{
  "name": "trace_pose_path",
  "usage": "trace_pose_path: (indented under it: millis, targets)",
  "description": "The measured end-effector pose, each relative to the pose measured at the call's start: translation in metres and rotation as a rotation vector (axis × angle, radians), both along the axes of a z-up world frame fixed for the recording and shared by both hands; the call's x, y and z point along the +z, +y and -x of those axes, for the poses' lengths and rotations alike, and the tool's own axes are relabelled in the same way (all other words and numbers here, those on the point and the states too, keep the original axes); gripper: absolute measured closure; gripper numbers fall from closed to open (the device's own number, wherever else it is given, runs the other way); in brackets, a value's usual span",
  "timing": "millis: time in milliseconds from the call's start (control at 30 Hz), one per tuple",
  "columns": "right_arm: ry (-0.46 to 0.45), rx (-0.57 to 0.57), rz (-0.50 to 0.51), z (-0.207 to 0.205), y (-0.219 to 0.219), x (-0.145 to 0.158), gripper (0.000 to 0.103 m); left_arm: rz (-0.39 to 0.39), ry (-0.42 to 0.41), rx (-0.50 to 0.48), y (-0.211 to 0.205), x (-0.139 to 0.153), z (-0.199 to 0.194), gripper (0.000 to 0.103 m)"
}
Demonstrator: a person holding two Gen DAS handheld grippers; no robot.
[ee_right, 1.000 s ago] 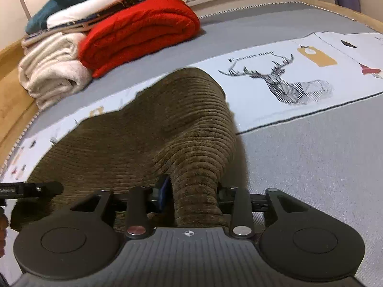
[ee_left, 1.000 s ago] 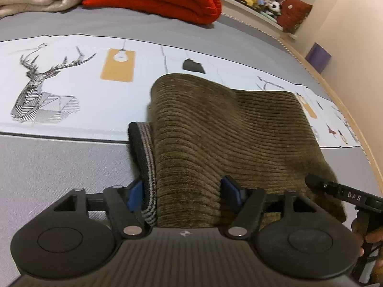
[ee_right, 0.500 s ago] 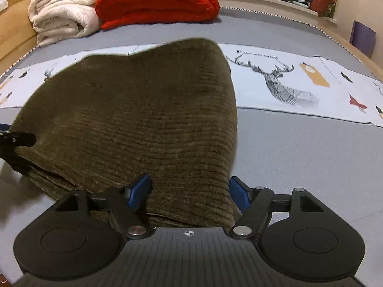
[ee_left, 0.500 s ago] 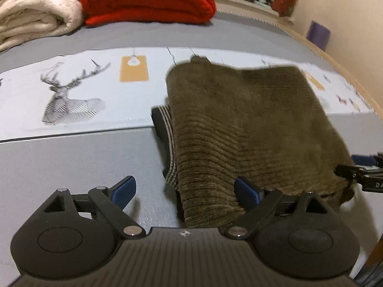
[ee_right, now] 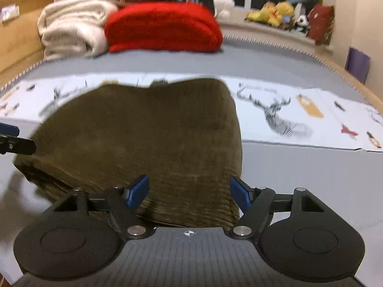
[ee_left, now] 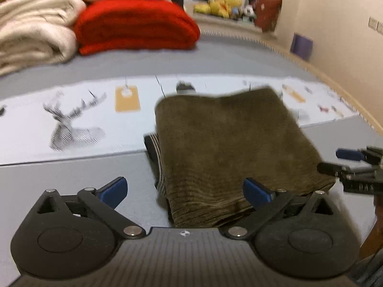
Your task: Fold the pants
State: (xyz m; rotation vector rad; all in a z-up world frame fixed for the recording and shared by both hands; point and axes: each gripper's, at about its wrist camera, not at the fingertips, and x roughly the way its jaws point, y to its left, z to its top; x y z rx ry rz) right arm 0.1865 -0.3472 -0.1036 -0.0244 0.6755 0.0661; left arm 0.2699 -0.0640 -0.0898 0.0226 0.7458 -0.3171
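Looking across the big grey mattress surface, you've got a white printed strip with deer drawings running left to right across the middle, and a folded red knit blanket sitting at the far end, just right of a rolled cream fleece blanket. Soft toys and other stuff on the far ledge are too blurry to call.

Your folded olive-brown corduroy pants lie flat in a compact rectangle, far part on the printed strip and near part on the grey. A dark striped waistband edge pokes out on their left side.

Your left gripper sits at the near left corner of the pants with its jaws spread wide and opening, blue pads clear of the cloth. Your right gripper is at the near right corner, jaws apart and opening too, corduroy edge between the pads but not pinched. Each gripper's tip shows up at the edge of the other's view.
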Motion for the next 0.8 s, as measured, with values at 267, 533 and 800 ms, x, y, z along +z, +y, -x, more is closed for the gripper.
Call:
trace_pose_path:
  millis: [267,533,800]
  targets:
    - [-0.141,-0.105,-0.113,0.108,0.034,0.018,0.006,0.02,0.02,0.165,0.017,0.014,0.073,0.0]
    - [-0.123,-0.102,-0.047,0.159,0.062,0.018,0.005,0.002,0.082,0.186,0.013,0.003,0.12,0.0]
    - [-0.153,-0.125,-0.03,0.185,0.068,0.038,0.005,0.003,0.063,0.16,0.003,0.014,0.146,0.0]
